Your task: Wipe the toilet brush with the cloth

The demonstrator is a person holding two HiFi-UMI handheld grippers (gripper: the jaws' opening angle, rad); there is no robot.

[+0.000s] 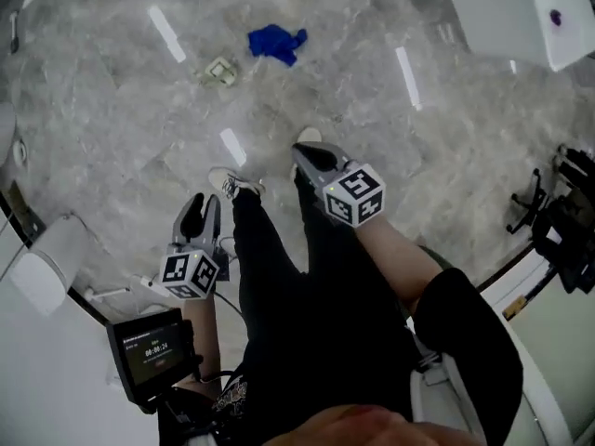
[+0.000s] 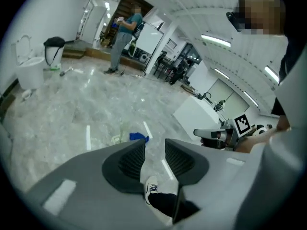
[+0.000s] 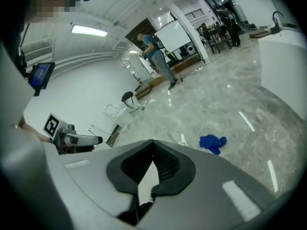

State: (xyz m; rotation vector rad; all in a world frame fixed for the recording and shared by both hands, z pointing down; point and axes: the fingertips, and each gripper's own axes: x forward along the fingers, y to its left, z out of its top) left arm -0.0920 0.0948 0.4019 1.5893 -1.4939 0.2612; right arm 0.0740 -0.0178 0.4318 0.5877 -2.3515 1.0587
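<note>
Dark trouser legs (image 1: 279,286) are seen closest, flanked by the left tool (image 1: 202,207), parted and empty, and the right tool (image 1: 311,154), clenched on nothing; the blue cloth (image 1: 276,43) is seen crumpled on the floor (image 1: 112,110) ahead; a distant bin (image 2: 54,49) is glimpsed, contents hidden

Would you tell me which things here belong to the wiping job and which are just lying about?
For the job: blue cloth on the floor; left gripper, open, empty; right gripper, shut, empty. No toilet brush that I can make out.
Lying about: small pale object beside the cloth; toilet; black bin.
</note>
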